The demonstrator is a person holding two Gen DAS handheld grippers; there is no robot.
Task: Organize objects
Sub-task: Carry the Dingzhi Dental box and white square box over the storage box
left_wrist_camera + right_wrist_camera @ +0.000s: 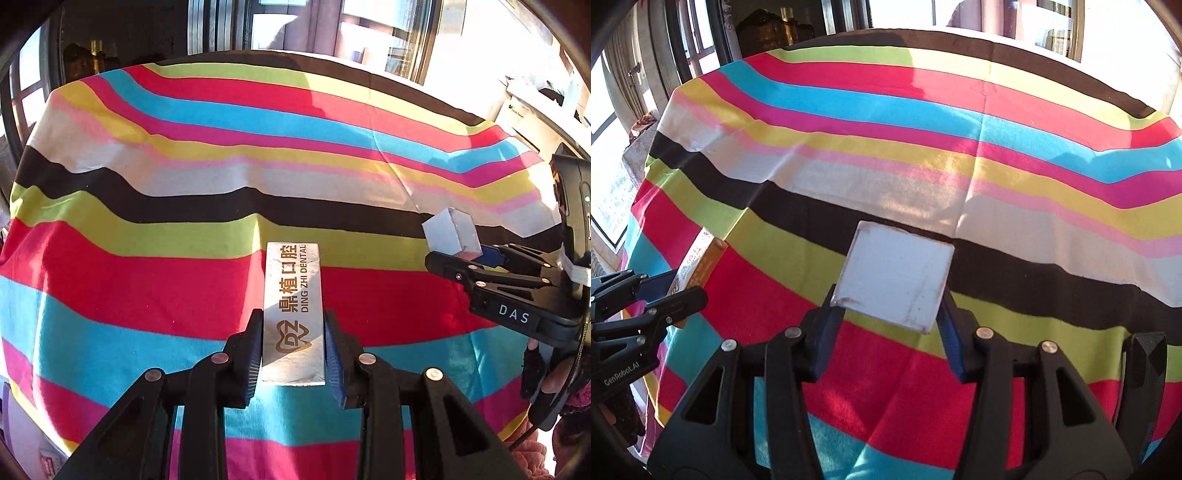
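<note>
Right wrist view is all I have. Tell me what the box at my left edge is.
Observer: A long silver box printed DING ZHI DENTAL, clamped in the left gripper.
Operator: Describe my white box from the other side.
Observer: In the left wrist view the small white box shows grey side faces and sticks out beyond the right gripper.
Operator: Report what holds my gripper.
Observer: A hand in a dark fingerless glove.

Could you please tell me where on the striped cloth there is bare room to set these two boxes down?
Nearly all of the striped cloth lies bare, from the black stripe to the far edge. The only crowding is near the grippers: the left gripper holds the long box, the right gripper the square box.
</note>
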